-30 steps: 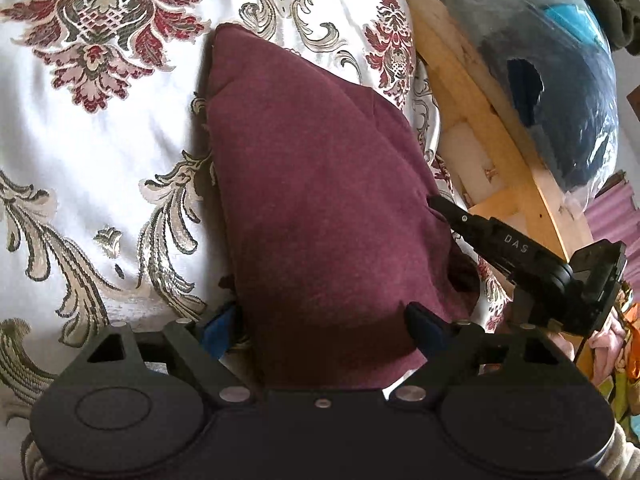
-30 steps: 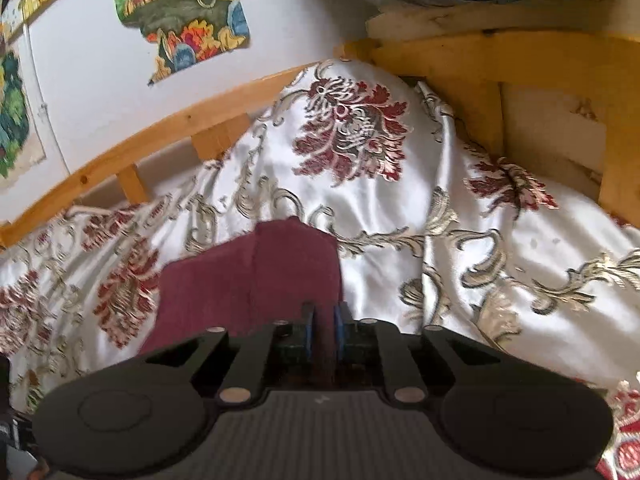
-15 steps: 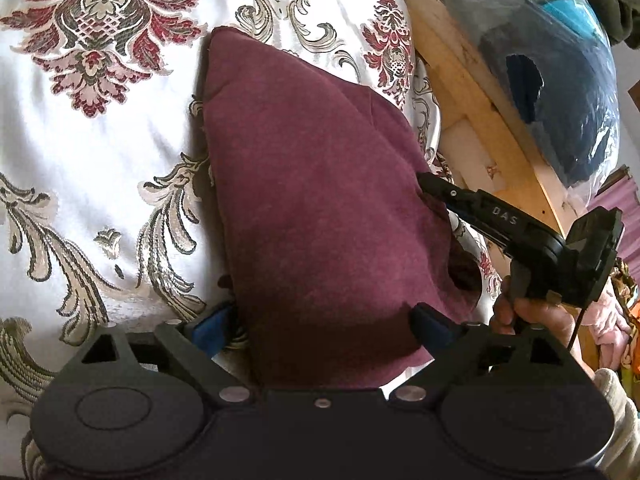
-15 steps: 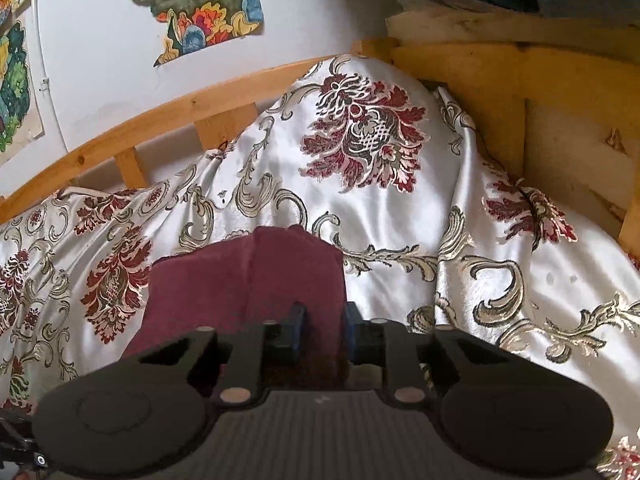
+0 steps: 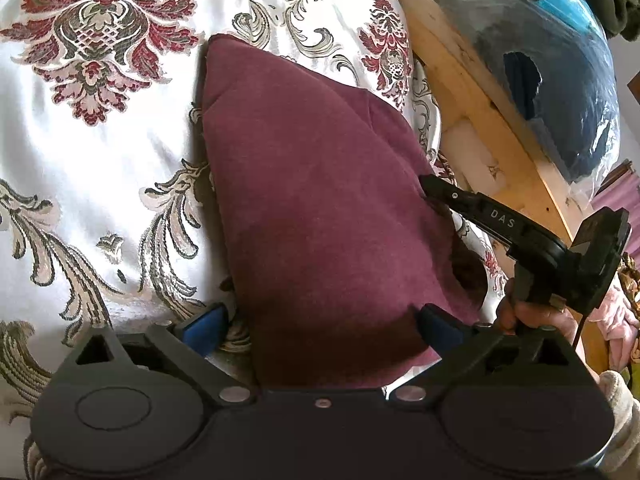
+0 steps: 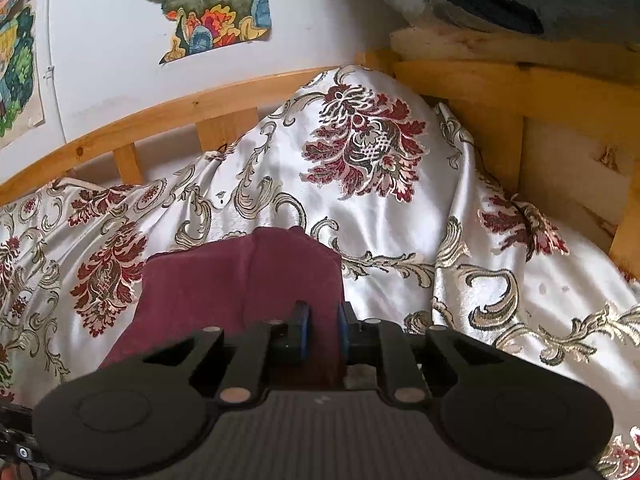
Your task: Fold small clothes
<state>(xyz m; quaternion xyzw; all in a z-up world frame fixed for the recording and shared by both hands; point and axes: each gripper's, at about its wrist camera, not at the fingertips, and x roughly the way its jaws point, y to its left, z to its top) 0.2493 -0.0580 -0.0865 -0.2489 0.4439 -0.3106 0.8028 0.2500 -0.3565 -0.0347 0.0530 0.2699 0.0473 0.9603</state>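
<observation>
A folded maroon cloth (image 5: pixel 320 208) lies on the white floral bedspread (image 5: pixel 80 168). My left gripper (image 5: pixel 320 322) is open, its blue-padded fingers wide apart on either side of the cloth's near edge. My right gripper (image 6: pixel 322 326) stands at the cloth's (image 6: pixel 240 280) right edge with its jaws partly apart and the fabric between the pads; it also shows in the left wrist view (image 5: pixel 430 184), held by a hand. The cloth's underside is hidden.
A wooden bed frame (image 5: pixel 480 112) runs along the right, with a plastic-wrapped dark bundle (image 5: pixel 540 60) beyond it. In the right wrist view a wooden rail (image 6: pixel 180 116) and a wall with paper pictures (image 6: pixel 212 12) lie ahead.
My right gripper's jaws have opened from shut on the cloth's edge to partly apart. The right gripper has shifted slightly along the cloth. The left gripper has stayed open in place.
</observation>
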